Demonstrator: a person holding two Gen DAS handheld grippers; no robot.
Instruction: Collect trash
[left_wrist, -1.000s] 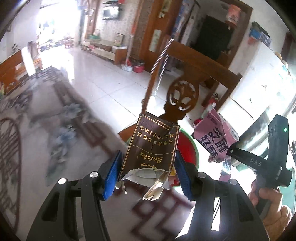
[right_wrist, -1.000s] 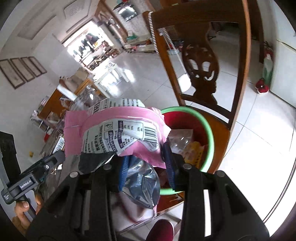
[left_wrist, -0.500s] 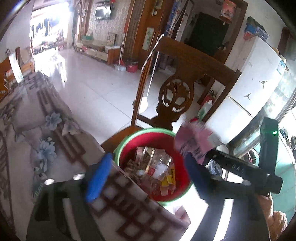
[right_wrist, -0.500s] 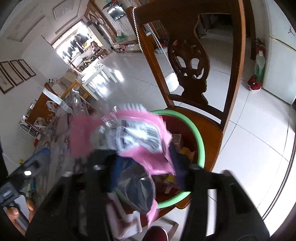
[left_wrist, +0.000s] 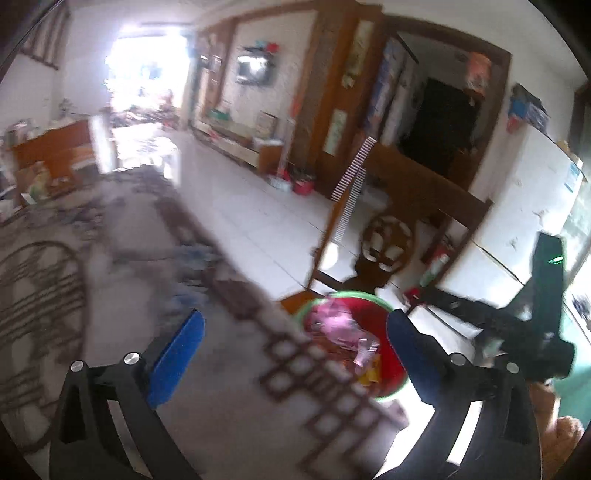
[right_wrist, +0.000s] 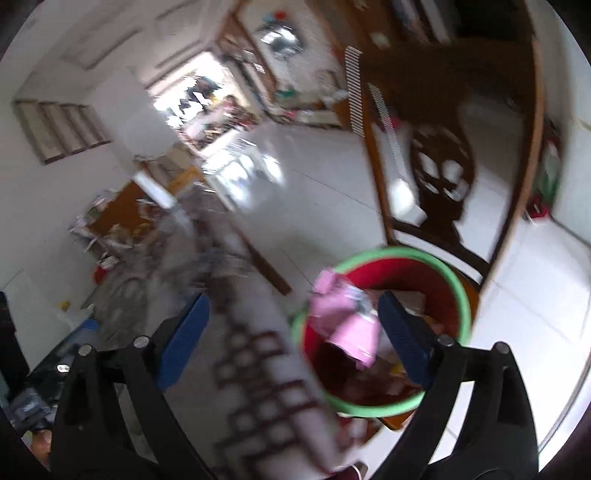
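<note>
both claws gape with nothing between the jaws, having just been opening over the red bin (right_wrist: 388, 273) on the chair (right_wrist: 443, 177). the pink wrapper (right_wrist: 347, 321) lies in it, dropped as trash. left claw (left_wrist: 295, 347) and right claw (right_wrist: 291, 332) tilt downward past the tabletop (left_wrist: 110, 295) edge.

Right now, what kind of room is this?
Most likely a home's living and dining room: a carved wooden chair, a patterned tablecloth, a wall TV, and a white fridge off to one side.
</note>
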